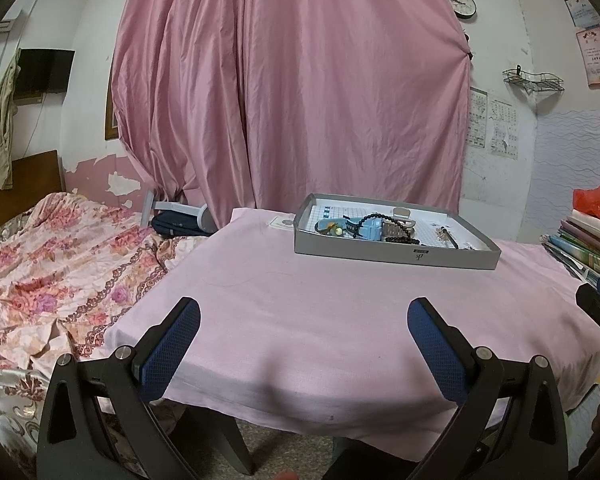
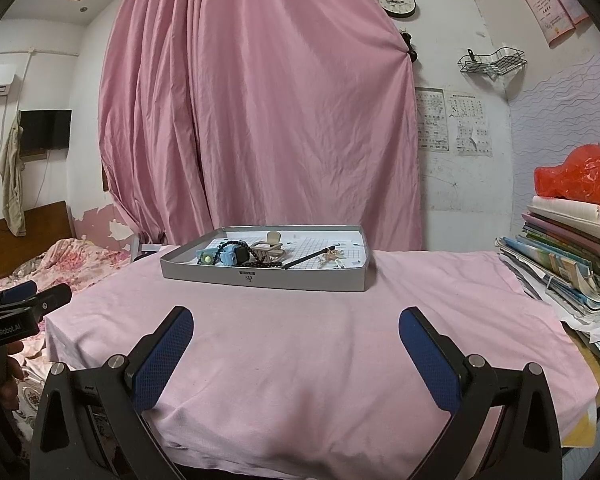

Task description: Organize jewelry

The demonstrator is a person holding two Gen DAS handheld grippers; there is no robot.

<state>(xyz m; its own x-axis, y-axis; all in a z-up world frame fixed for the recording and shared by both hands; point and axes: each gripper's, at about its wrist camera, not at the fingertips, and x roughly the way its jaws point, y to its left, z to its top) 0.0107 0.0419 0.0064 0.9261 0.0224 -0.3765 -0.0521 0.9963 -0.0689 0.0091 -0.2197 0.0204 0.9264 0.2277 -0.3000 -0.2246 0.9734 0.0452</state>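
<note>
Jewelry-filled grey tray (image 1: 396, 254) beyond spread-jawed left tool (image 1: 303, 316)

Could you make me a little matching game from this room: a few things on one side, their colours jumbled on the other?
Things:
1. tray
2. curtain
3. plastic bag
4. bead bracelet

Colours:
A. red
B. black
C. grey
D. pink

Pairs: 1-C, 2-D, 3-A, 4-B. The tray sits on the pink-covered table and holds the bracelet; the bag tops the paper stack on the right.
</note>
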